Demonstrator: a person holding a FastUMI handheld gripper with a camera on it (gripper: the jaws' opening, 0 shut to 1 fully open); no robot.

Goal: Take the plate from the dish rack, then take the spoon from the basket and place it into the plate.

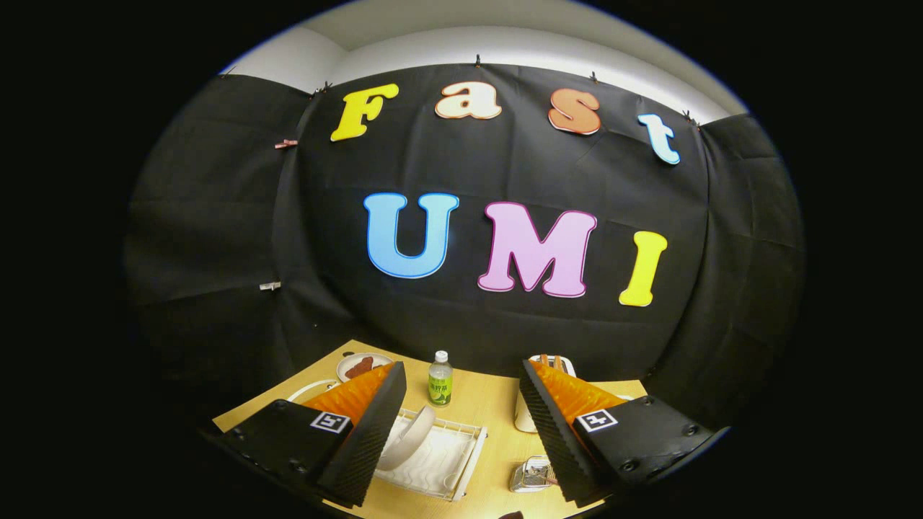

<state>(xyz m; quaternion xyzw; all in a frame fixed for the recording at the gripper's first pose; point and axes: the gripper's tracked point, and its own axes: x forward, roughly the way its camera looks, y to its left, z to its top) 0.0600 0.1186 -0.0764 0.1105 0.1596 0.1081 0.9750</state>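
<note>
A white plate (pixel 409 437) stands tilted on edge in the white wire dish rack (pixel 461 461), low on the wooden table just ahead of my left finger. A small metal basket (pixel 532 476) with cutlery in it sits beside the rack, close to the inner side of my right finger; the spoon cannot be told apart. My gripper (pixel 461 424) hovers high above the table, open wide, with nothing between its fingers.
A green-labelled bottle (pixel 440 379) stands beyond the rack, between the fingers. A small dish with reddish food (pixel 360 366) lies beyond the left finger. A white toaster-like appliance (pixel 530 414) stands behind the right finger. The table (pixel 490 404) ends near the black cloth wall.
</note>
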